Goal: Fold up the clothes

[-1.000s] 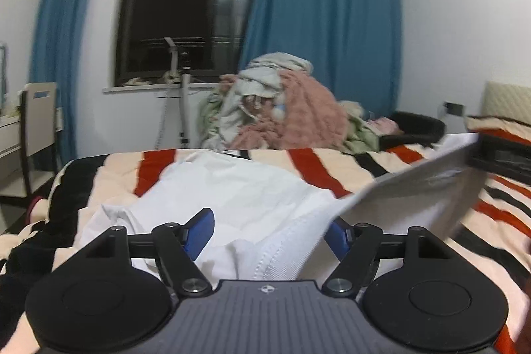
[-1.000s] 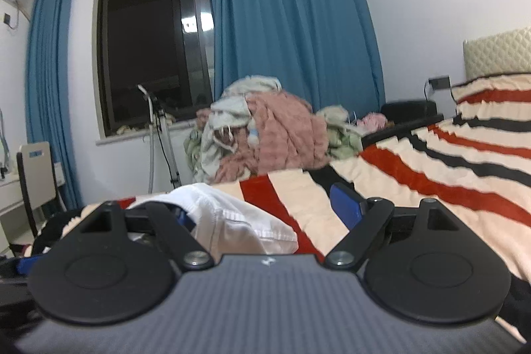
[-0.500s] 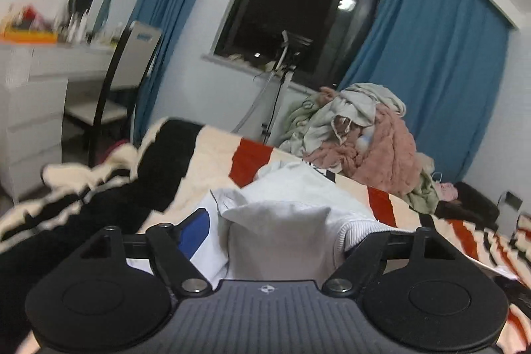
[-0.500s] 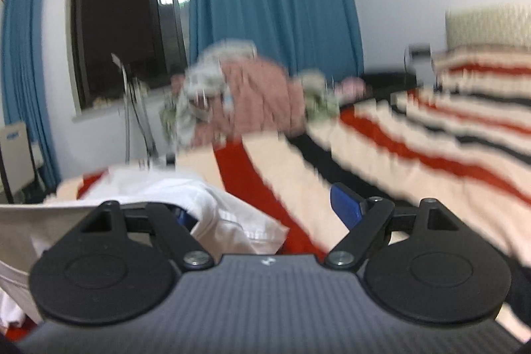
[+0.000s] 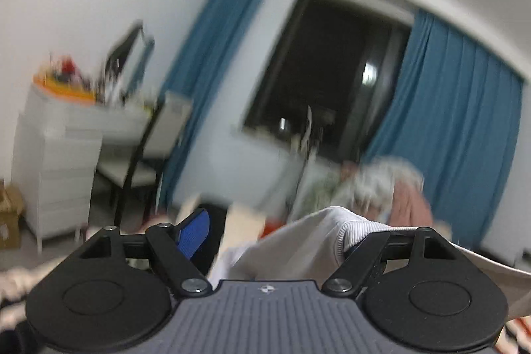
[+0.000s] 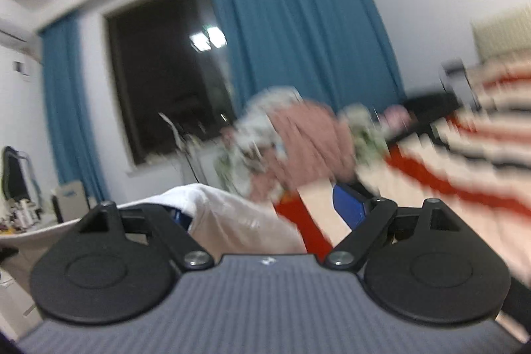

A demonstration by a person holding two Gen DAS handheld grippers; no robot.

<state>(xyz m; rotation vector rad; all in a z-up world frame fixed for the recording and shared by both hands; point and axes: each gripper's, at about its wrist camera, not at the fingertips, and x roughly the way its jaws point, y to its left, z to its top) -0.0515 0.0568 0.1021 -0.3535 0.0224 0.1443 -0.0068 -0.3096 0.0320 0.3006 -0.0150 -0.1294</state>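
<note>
Over a striped bed [image 6: 448, 175], the soft, light white garment [image 5: 298, 241] hangs between both hand-held grippers, left [image 5: 278, 238] and right [image 6: 265, 211], each spread wide with cloth draped across one finger at 12 o'clock; its ribbed hem looks the surest hold.

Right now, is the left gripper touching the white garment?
Touching. In the left wrist view the white garment lies between the left gripper fingers, its ribbed edge draped over the right finger's arm; the left blue pad stands bare.
</note>
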